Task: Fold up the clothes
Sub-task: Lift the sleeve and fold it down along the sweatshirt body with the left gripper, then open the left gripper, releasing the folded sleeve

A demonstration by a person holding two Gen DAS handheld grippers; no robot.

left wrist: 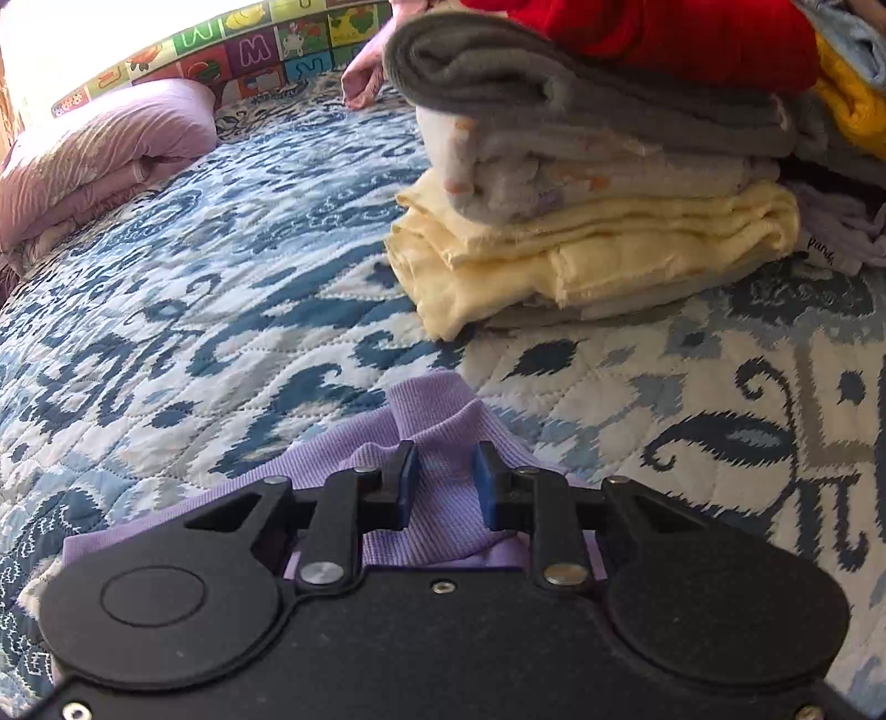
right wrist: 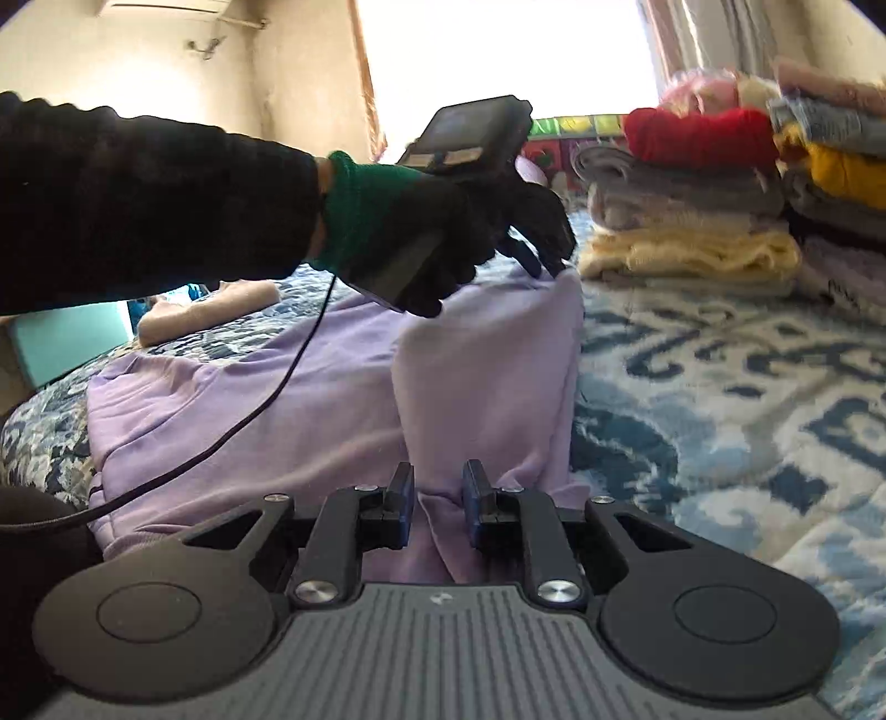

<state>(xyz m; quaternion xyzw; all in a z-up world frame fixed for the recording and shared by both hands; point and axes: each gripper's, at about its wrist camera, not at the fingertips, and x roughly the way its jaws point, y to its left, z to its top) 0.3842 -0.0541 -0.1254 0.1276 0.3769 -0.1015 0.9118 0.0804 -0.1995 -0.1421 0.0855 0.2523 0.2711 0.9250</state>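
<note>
Setting: a bed covered by a blue-and-white patterned quilt (left wrist: 210, 310) is seen from both wrist cameras.

Garment: a lavender sweatshirt (right wrist: 266, 399) is spread on the quilt, with one panel folded over and standing up as a raised fold toward the stack side.

Left gripper: the left gripper (left wrist: 443, 479) is set over a ribbed lavender edge of the garment; cloth is bunched between the blue pads (left wrist: 483, 487), which are held a little apart with fabric filling the gap. Whether the cloth is truly pinched cannot be told from the wrist view.

Left gripper, far view: in the right wrist view it is seen at the far end of the garment (right wrist: 540, 260), held by a black-gloved hand (right wrist: 443, 232) with a green cuff, its fingertips at the top of the raised fold.

Right gripper: the right gripper (right wrist: 438, 498) is placed at the near edge of the sweatshirt; a ridge of lavender cloth rises between the fingers, which stand slightly apart. A firm clamp cannot be confirmed.

Cable: a black cable (right wrist: 249, 410) is draped across the garment.

Stack: folded clothes (left wrist: 598, 221) are piled on the quilt beyond the garment, yellow at the bottom, then white, grey and red.

Background: a purple pillow (left wrist: 94, 160) is lying at the far left, beside an alphabet-print mat (left wrist: 232, 50).
</note>
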